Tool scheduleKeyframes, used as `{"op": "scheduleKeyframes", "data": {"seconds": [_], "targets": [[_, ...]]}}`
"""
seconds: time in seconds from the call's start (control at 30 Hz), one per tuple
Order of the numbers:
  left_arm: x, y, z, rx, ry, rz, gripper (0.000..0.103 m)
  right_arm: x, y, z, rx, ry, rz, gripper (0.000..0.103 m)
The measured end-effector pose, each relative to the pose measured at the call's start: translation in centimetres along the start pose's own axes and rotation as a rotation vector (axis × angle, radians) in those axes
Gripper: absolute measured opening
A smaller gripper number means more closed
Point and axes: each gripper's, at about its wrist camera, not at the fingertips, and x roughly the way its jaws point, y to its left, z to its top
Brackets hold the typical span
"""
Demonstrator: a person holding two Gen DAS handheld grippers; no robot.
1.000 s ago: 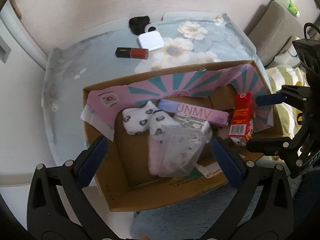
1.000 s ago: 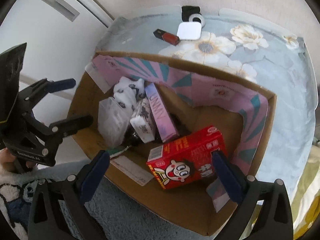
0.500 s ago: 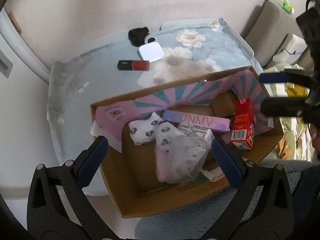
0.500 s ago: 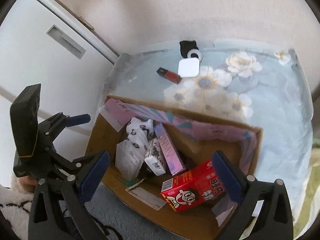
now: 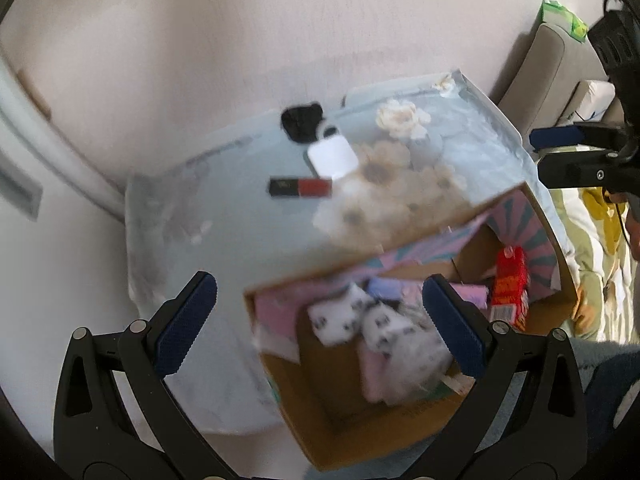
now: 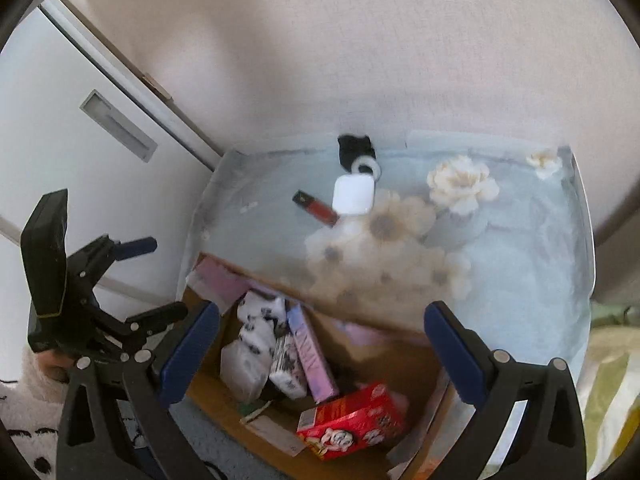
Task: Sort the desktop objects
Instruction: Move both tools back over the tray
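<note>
A cardboard box (image 5: 332, 392) lined with pink paper stands on the near part of the floral tablecloth (image 5: 200, 208). Inside lie spotted white socks (image 5: 352, 316), a purple carton (image 6: 312, 356), a clear plastic bag (image 6: 244, 368) and a red drink carton (image 5: 510, 288). Farther back on the cloth lie a red and black lipstick (image 5: 300, 187), a white square case (image 5: 332, 156) and a black object (image 5: 302, 122). My left gripper (image 5: 320, 316) is open above the box's left corner, holding nothing. My right gripper (image 6: 322, 340) is open above the box (image 6: 208, 392), also holding nothing. Both views are blurred.
A wall runs behind the table. A white cabinet door (image 6: 80, 128) stands to the left. At the right are a grey seat (image 5: 536, 72) and yellowish bedding (image 5: 592, 248). The right gripper (image 5: 576, 152) shows in the left wrist view, beside the table's right edge.
Both grippers have drawn up and back from the box, which sits lower in both views. More of the cloth and wall shows. The objects have not moved.
</note>
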Motion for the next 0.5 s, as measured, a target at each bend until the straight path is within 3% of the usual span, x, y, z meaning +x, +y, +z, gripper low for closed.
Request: {"op": "scheduleKeyframes", "data": {"seconds": [0.13,0.27,0.4,0.5], "targets": [[1.7,0.9,3.8,0.053,0.011,-0.05,0.103,0.5,-0.9,3.7,-0.031,-0.02,0.055,0.102],[5.5,1.3,7.5,0.089,0.07,-0.109,0.103,3.1,-1.9,7.5,-0.062,0.021,0.022,0.102],[10.5,1.6,9.5,0.119,0.145,-0.101,0.103,7.8,-3.9,9.8,-0.038,0.101,-0.026,0.098],[14.6,1.8,10.1,0.125,0.2,-0.078,0.103,11.9,-5.6,10.4,-0.001,0.154,-0.009,0.094]]}}
